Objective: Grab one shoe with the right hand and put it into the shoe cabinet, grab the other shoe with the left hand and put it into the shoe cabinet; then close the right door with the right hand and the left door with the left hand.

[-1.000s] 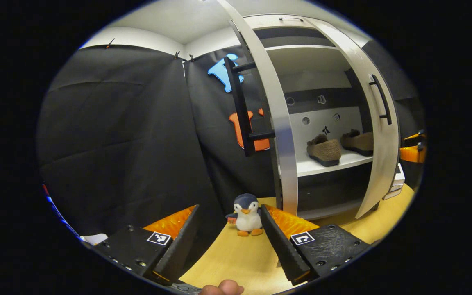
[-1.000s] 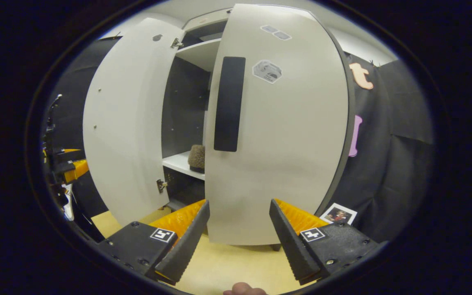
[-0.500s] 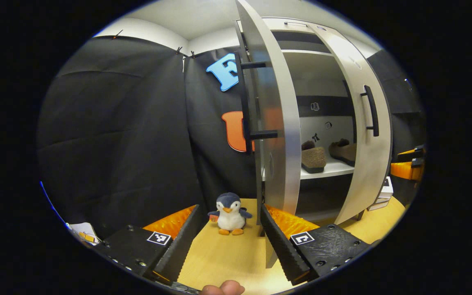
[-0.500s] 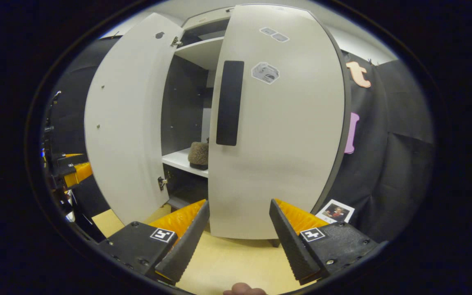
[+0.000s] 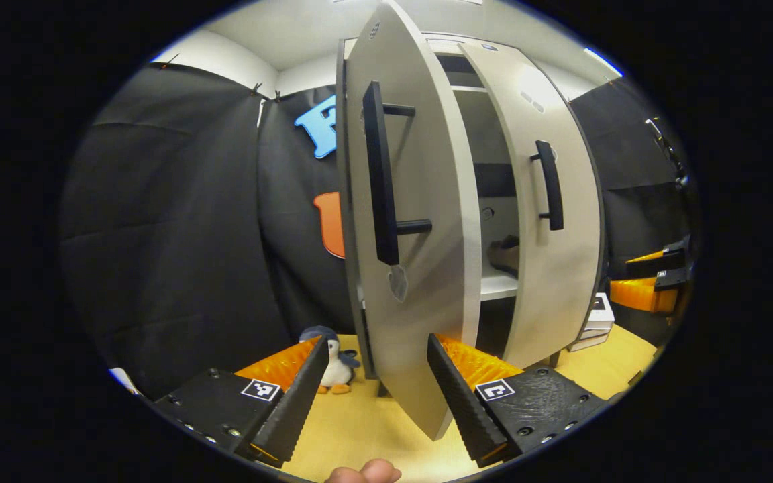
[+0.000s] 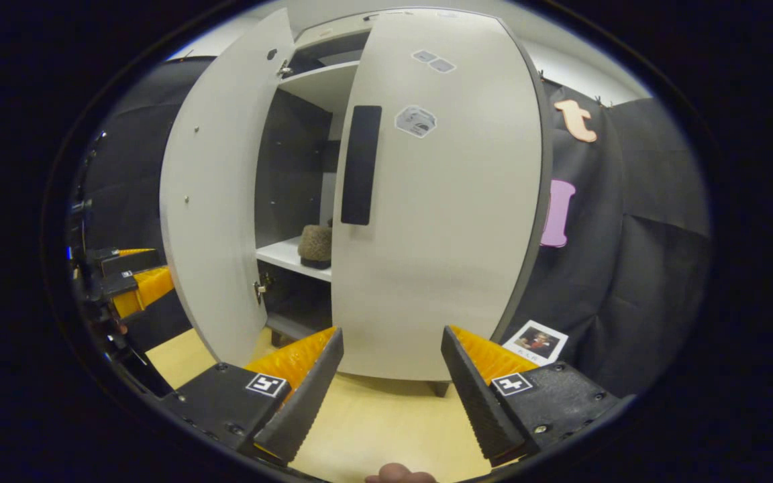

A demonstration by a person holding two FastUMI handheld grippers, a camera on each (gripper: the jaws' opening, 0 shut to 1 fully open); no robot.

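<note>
With both shoes point(image 6: 316, 243) on the cabinet shelf at 12 o'clock, both tongs point(image 5: 376, 396) point(image 6: 392, 396) were wide and empty; a fast push might bounce either half-open door point(image 5: 420, 255) back.

Two cabinet doors point(image 5: 420, 268), one shoe point(image 6: 316, 243), one penguin toy point(image 5: 335, 362), one photo point(image 6: 535, 342)

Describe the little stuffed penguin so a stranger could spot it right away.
Find the tall pale shoe cabinet with both doors ajar. On the wooden floor by its left door's foot stands the penguin: a small plush toy, dark head, white belly, orange feet.
</note>
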